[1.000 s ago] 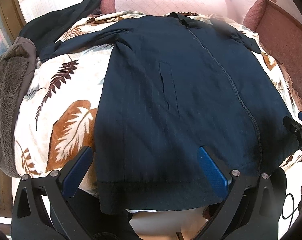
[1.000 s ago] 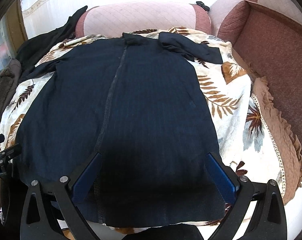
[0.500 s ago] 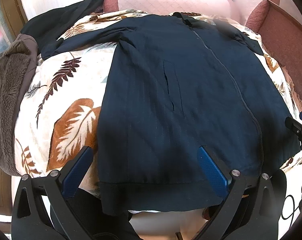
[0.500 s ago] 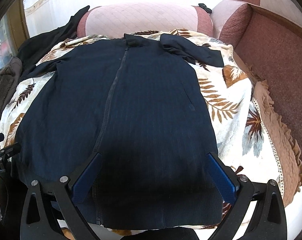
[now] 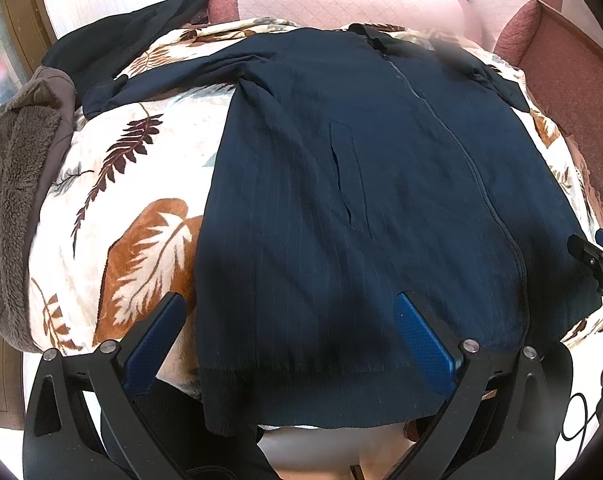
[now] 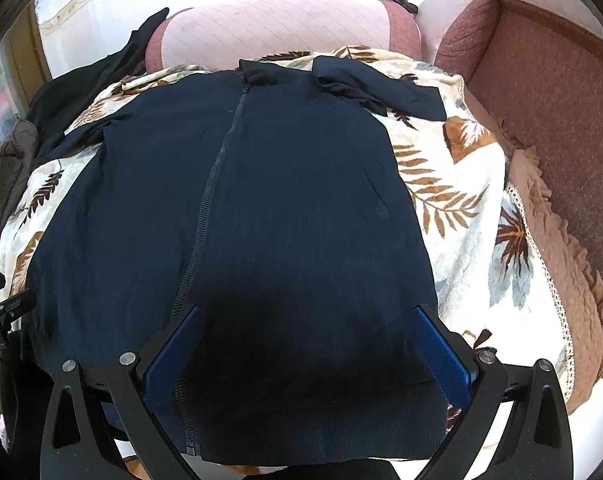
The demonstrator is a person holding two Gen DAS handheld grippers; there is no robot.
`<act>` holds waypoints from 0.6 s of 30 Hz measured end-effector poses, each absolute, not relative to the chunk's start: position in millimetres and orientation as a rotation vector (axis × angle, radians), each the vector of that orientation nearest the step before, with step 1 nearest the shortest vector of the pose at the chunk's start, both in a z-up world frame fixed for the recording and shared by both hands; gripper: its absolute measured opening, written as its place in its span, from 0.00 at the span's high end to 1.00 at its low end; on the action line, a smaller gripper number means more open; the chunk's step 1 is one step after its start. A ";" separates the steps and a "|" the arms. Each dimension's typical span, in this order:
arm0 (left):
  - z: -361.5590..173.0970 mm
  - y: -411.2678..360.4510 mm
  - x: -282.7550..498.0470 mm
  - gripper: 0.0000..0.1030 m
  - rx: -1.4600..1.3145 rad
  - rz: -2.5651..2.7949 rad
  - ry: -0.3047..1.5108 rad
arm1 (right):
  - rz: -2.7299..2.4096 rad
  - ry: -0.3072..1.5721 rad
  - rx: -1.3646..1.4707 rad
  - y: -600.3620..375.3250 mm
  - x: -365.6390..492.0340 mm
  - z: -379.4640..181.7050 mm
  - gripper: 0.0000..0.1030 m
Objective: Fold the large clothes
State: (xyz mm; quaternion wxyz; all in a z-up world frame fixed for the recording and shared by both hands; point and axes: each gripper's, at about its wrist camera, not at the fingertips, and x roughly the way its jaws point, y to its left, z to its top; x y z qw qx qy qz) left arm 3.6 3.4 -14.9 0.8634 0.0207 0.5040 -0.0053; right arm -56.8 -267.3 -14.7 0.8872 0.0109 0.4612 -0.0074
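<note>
I've edged both wide-open, empty claws, left [image 5: 287, 332] and right [image 6: 307, 344], nearer the flat navy zip-up jacket's [image 5: 341, 184] hem, ready to pinch it.

Jacket [image 5: 361, 208] flat on blanket [image 5: 141, 200]

Bright daylight from the far wall [image 6: 101, 28], blown-out highlights there; dark shadow on jacket [image 6: 293, 320] near edge; fisheye bending, black vignette corners.

A dark navy jacket [image 5: 341, 184] lies spread flat, front up, zipper closed, on a leaf-print blanket [image 5: 133, 184], with its ribbed hem hanging over the near edge.
</note>
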 end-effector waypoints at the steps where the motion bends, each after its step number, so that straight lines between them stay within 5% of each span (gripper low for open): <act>1: -15.1 3.7 4.1 0.00 0.042 -0.011 1.057 | -0.015 0.956 0.025 -267.4 -56.9 -14.4 0.01; 18: -18.3 2.7 20.6 0.00 0.042 -0.002 1.080 | 0.010 0.950 0.024 -270.0 -40.4 -13.4 0.01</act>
